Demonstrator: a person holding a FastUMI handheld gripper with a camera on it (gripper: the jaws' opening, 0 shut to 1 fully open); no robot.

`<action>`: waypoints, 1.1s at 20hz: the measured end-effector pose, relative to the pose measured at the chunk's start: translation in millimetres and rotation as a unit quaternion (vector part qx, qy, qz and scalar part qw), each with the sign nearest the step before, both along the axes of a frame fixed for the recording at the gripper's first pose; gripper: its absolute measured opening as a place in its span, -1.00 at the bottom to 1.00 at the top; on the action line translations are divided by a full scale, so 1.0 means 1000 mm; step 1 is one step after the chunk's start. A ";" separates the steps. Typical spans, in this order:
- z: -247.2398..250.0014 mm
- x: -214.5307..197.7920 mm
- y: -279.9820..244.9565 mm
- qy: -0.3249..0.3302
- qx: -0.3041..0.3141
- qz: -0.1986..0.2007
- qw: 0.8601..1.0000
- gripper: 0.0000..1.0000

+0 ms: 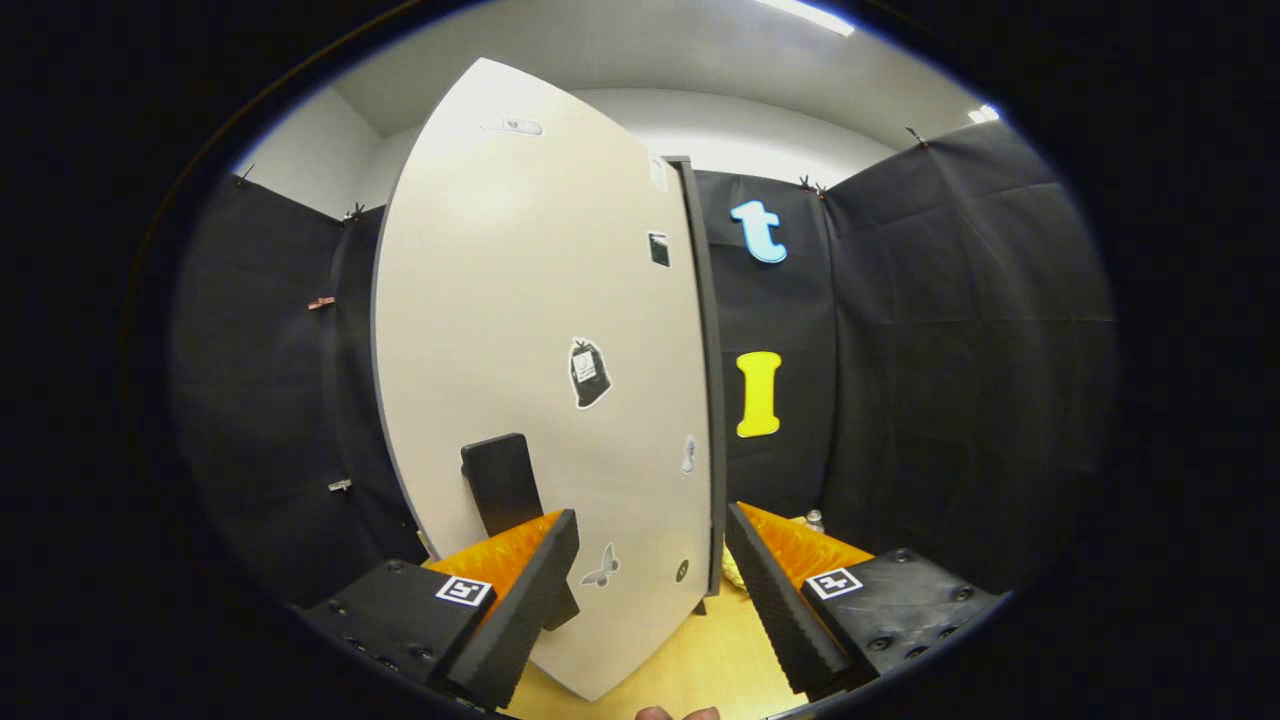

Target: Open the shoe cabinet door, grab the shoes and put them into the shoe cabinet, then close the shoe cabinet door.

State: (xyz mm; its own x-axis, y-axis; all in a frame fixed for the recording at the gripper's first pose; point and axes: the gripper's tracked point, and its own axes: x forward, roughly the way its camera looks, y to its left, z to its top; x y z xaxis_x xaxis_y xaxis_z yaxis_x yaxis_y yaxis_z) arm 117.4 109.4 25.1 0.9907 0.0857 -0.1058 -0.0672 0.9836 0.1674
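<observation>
Pale wooden flooring (700, 660) runs beneath the gripper (650, 560), whose fingers stand spread and hold nothing; just ahead of them swings the shoe cabinet door (520, 330), a light panel edge-on toward the camera, its dark handle (500, 480) rising behind the left finger; something yellowish (735, 572) lies low past the door's edge, too hidden to identify; judged from this, the door is mid-swing, and whether shoes are stowed cannot be told.
</observation>
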 end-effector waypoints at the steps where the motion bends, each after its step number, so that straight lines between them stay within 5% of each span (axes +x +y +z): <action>1: -0.001 0.004 0.013 0.003 -0.001 0.011 1.000 0.96; 22: 0.000 0.009 0.013 -0.002 -0.008 -0.007 1.000 0.96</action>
